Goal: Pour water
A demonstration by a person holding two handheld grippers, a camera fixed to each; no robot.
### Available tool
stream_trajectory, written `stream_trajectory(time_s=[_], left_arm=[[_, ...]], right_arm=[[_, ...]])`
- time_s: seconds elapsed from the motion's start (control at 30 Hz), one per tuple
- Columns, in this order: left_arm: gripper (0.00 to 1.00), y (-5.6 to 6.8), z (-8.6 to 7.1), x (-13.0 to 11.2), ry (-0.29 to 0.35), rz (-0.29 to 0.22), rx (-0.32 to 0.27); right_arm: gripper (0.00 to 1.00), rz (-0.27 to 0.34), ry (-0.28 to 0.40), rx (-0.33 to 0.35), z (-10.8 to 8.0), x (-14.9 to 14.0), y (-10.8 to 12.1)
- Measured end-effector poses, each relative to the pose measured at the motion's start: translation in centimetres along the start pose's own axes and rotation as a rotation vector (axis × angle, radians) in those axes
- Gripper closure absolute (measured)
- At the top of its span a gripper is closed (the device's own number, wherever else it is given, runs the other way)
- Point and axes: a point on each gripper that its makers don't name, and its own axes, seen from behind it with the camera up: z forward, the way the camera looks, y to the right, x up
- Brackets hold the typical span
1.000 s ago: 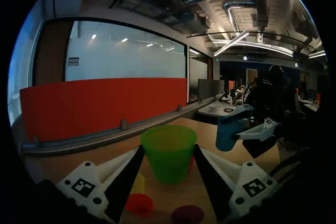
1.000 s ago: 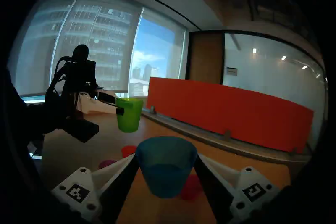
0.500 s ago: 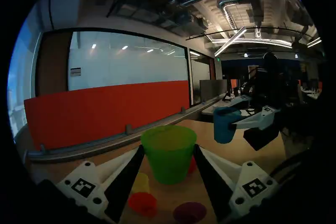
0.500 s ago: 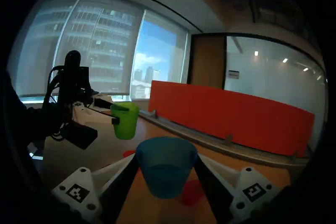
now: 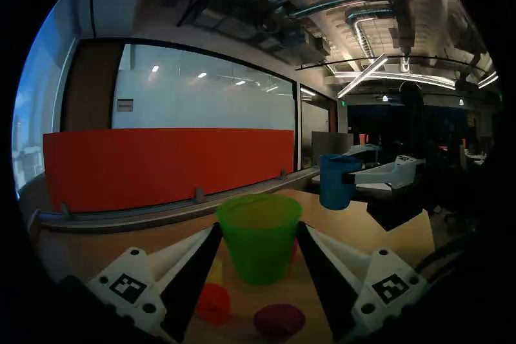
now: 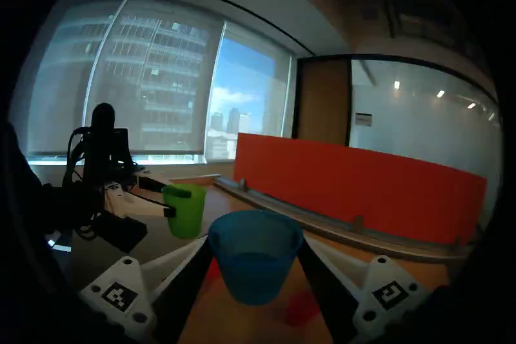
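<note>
My left gripper (image 5: 259, 241) is shut on a green cup (image 5: 259, 235), held upright above the wooden table (image 5: 361, 224). In the right gripper view that same green cup (image 6: 184, 210) hangs at the left, with the left gripper (image 6: 169, 202) around it. My right gripper (image 6: 255, 260) is shut on a blue cup (image 6: 255, 264) with water in its lower part, also upright. From the left gripper view the blue cup (image 5: 335, 181) is off to the right, a little higher than the green one, gripped by the right gripper (image 5: 351, 176). The two cups are apart.
Small red (image 5: 213, 303), purple (image 5: 279, 321) and yellow (image 5: 215, 271) cups stand on the table below the green cup. A red cup (image 6: 298, 315) lies below the blue one. An orange partition (image 5: 168, 163) with a grey rail runs along the table's far edge. Windows (image 6: 148, 86) lie behind the left gripper.
Both held cups have come lower toward the table. In the left gripper view the blue cup has swung left and stands more upright; in the right gripper view the green cup dropped lower.
</note>
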Motion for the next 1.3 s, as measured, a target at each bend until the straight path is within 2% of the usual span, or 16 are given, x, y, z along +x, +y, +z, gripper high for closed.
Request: stream_trajectory(time_s=[0.4,0.67,0.87,1.3], left_arm=[[0.15,0.8,-1.1,-0.2,-0.004,-0.012,-0.01],[0.15,0.8,-1.5,-0.4,-0.006,-0.016,-0.018],[0.15,1.1,-1.7,-0.9,-0.009,-0.018,-0.026],[0.15,2.5,-2.5,-1.0,-0.006,-0.007,-0.05]], right_arm=[[0.09,0.023,0.024,0.016,1.0,1.7,-0.2],[0.09,-0.008,0.033,0.027,1.5,2.8,-0.4],[0.1,-0.043,0.032,0.039,2.0,3.4,-0.5],[0.1,-0.164,0.033,0.052,2.7,5.4,-0.4]])
